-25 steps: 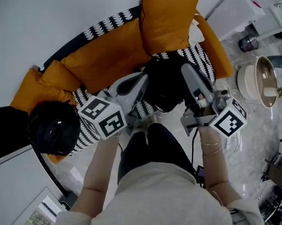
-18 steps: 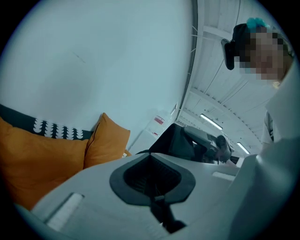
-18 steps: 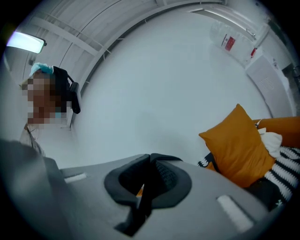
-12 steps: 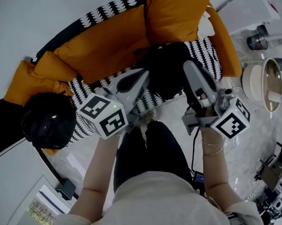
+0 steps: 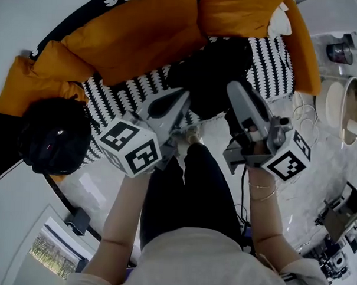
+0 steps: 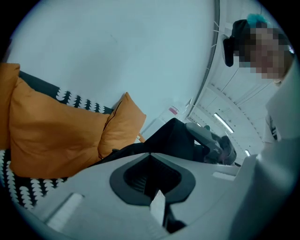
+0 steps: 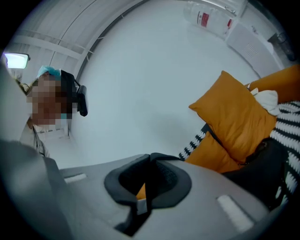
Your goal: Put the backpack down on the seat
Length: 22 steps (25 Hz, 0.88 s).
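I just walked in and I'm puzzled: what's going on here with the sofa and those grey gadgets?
A person stands over a sofa with a two-jaw gripper in each hand. The left gripper and the right gripper both have their jaws together, tips at a black backpack. The backpack appears to rest on the black-and-white patterned seat, in front of the orange cushions. Whether either gripper pinches a strap cannot be made out.

The backpack (image 5: 211, 75) is rendered black, the cushions (image 5: 141, 43) mustard orange, and the seat cover (image 5: 270, 63) is patterned black and white.
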Each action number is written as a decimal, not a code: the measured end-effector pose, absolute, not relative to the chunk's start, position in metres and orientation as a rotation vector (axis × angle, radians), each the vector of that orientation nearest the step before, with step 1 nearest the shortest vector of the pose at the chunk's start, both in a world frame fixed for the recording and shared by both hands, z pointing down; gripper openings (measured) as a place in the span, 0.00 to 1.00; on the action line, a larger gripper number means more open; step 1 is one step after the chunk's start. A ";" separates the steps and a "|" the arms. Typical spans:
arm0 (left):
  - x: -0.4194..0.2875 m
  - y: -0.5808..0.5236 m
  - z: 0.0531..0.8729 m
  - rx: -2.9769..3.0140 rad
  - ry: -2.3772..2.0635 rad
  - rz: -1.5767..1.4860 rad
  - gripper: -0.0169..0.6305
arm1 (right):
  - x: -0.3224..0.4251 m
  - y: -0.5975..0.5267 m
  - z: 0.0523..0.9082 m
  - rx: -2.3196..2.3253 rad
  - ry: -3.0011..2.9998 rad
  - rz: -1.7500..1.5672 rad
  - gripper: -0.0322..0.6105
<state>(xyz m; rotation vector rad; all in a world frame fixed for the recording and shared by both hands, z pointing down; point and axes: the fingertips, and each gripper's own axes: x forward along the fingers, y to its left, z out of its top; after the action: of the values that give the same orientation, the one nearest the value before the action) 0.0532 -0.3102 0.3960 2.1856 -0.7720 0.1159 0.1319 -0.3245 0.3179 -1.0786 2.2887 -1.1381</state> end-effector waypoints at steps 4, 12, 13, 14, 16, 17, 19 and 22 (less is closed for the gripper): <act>0.040 -0.309 0.414 2.175 -0.801 0.121 0.04 | 0.120 -0.321 0.337 -1.039 2.293 -1.149 0.07; 0.024 -0.303 0.448 2.146 -0.845 0.143 0.04 | 0.086 -0.305 0.379 -0.935 2.345 -1.231 0.07; 0.022 -0.302 0.452 2.145 -0.854 0.149 0.04 | 0.082 -0.301 0.384 -0.928 2.346 -1.236 0.07; 0.020 -0.300 0.456 2.142 -0.865 0.155 0.04 | 0.077 -0.297 0.389 -0.922 2.348 -1.240 0.07; 0.013 -0.297 0.464 2.129 -0.893 0.150 0.04 | 0.067 -0.291 0.399 -0.910 2.349 -1.259 0.07; 0.009 -0.296 0.468 2.120 -0.910 0.142 0.04 | 0.063 -0.289 0.406 -0.908 2.351 -1.276 0.07; 0.002 -0.293 0.476 2.101 -0.942 0.134 0.04 | 0.055 -0.285 0.422 -0.919 2.363 -1.323 0.07; -0.005 -0.288 0.487 2.077 -0.963 0.141 0.04 | 0.046 -0.277 0.446 -0.940 2.389 -1.390 0.07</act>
<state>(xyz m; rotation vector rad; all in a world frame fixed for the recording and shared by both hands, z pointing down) -0.0048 -0.2877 0.4865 2.0769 -0.9634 0.1411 0.0459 -0.2766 0.4456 -0.9401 2.3892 -1.3896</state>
